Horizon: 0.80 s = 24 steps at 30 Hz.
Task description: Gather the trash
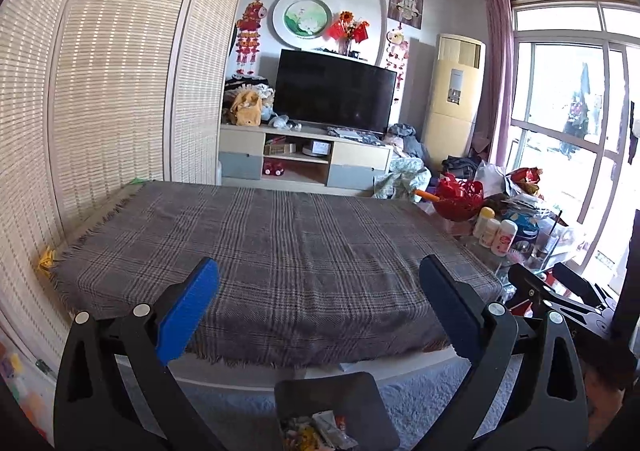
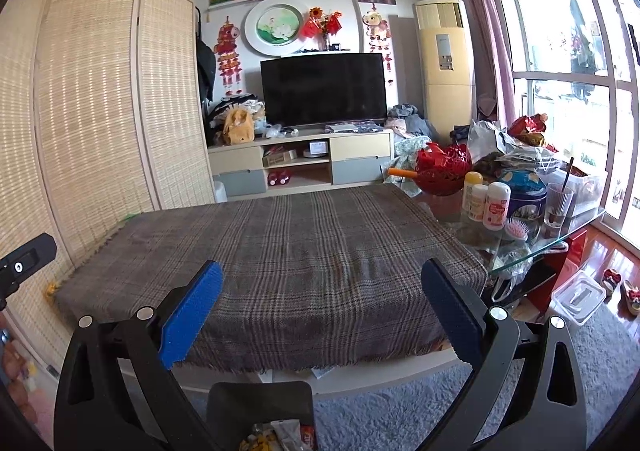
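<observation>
Your left gripper hangs with its jaws spread wide and nothing between them, and past the fingertips lies the table under a grey plaid cloth. Left of the left-hand jaw stands a woven folding screen, and a small yellow scrap sits at the table's edge against it. Straight ahead beyond the jaws, across the room, a dark television rests on a low cabinet. Below and between the jaws, close to the camera, a dark bin stands on the pale blue rug in front of the table, and the trash lies inside it: wrappers and yellow bits heaped at the bottom. Right of the right-hand jaw a red basket and some white bottles crowd a glass side table, and part of your other gripper shows at the far right. Your right gripper is likewise released, jaws well apart and gripping nothing, with the same plaid table ahead. Left of its left-hand jaw you see the screen and a black tip of your left tool at the frame edge. Below and between the jaws, slightly left of centre, the bin sits with the trash in it. Right of the right-hand jaw are the red basket, the bottles, a blue tin and a clear lidded box on the floor.
</observation>
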Each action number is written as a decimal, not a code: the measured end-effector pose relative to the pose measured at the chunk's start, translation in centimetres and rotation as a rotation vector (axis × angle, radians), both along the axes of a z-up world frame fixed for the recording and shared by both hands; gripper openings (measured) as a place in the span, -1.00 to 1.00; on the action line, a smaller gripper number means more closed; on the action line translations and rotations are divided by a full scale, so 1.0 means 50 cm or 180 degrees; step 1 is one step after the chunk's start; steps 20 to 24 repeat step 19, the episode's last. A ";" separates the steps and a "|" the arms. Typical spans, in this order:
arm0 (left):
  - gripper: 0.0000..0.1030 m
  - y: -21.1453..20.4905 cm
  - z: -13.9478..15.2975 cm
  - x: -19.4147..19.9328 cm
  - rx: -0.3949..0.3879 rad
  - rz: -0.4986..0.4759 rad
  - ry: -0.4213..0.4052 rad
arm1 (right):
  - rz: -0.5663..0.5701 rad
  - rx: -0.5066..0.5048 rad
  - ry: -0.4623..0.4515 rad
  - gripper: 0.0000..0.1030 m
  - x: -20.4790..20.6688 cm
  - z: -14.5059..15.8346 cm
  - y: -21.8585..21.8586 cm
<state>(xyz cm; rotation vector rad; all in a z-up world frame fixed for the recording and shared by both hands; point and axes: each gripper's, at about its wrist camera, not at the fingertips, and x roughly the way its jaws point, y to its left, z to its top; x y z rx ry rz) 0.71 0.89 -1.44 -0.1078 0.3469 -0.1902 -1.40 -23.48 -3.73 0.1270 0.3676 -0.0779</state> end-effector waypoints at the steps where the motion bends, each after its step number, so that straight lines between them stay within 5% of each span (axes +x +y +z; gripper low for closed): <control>1: 0.84 0.000 0.000 0.001 0.0015 0.0013 0.0001 | 0.0001 0.0009 0.0009 0.94 0.001 -0.001 -0.001; 24: 0.84 -0.007 0.004 0.005 0.0261 0.0149 0.0057 | 0.0018 -0.0004 0.0034 0.94 0.003 -0.003 0.006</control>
